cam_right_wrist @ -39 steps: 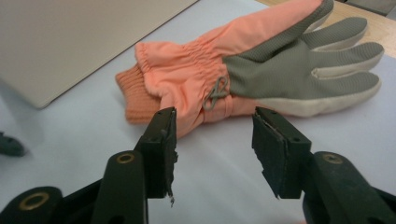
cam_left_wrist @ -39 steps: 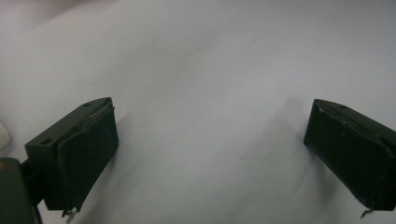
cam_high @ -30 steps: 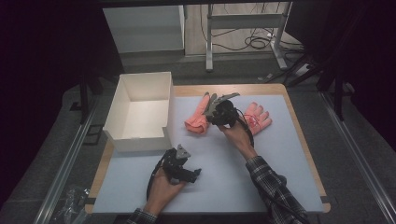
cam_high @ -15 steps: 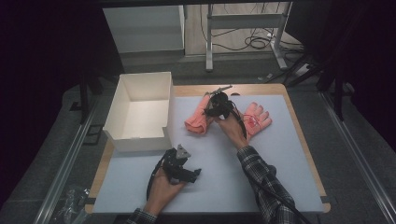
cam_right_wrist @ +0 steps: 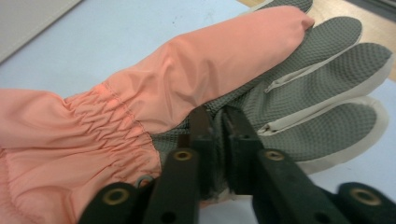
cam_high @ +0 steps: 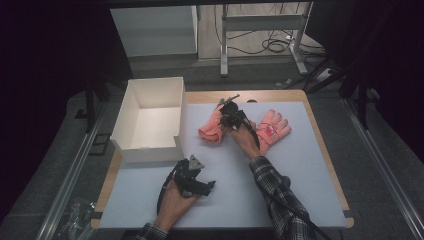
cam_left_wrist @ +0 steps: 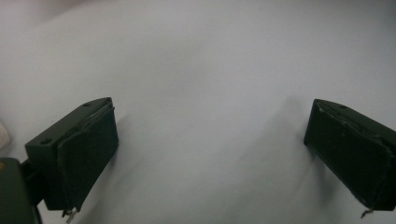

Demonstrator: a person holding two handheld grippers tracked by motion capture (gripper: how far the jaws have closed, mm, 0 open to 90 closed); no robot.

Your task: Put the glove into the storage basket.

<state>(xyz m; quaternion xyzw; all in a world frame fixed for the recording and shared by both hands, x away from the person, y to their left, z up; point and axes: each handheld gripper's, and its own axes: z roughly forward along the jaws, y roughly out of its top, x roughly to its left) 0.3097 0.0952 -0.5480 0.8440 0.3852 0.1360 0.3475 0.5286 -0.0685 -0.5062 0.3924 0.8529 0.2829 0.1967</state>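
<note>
A salmon-pink glove [cam_high: 210,131] with a grey textured palm lies on the pale mat behind the centre. Its mate [cam_high: 274,127] lies to the right, fingers spread. My right gripper [cam_high: 223,117] reaches over the first glove. In the right gripper view that glove [cam_right_wrist: 224,65] lies close up, and the gripper [cam_right_wrist: 217,116] has just closed, its jaws pinching the grey palm fabric near the cuff. My left gripper [cam_high: 209,187] rests low near the front of the mat. In its own view the gripper [cam_left_wrist: 210,154] stands open over bare mat, nothing between the jaws.
An open white box [cam_high: 150,150] stands at the left edge of the table, beside the first glove. The pale mat [cam_high: 300,170] covers the wooden tabletop. Behind the table are a metal frame leg and cables on the floor.
My right gripper has shifted a little left and down onto the first glove and its jaws have come together on it. The left hand has stayed put.
</note>
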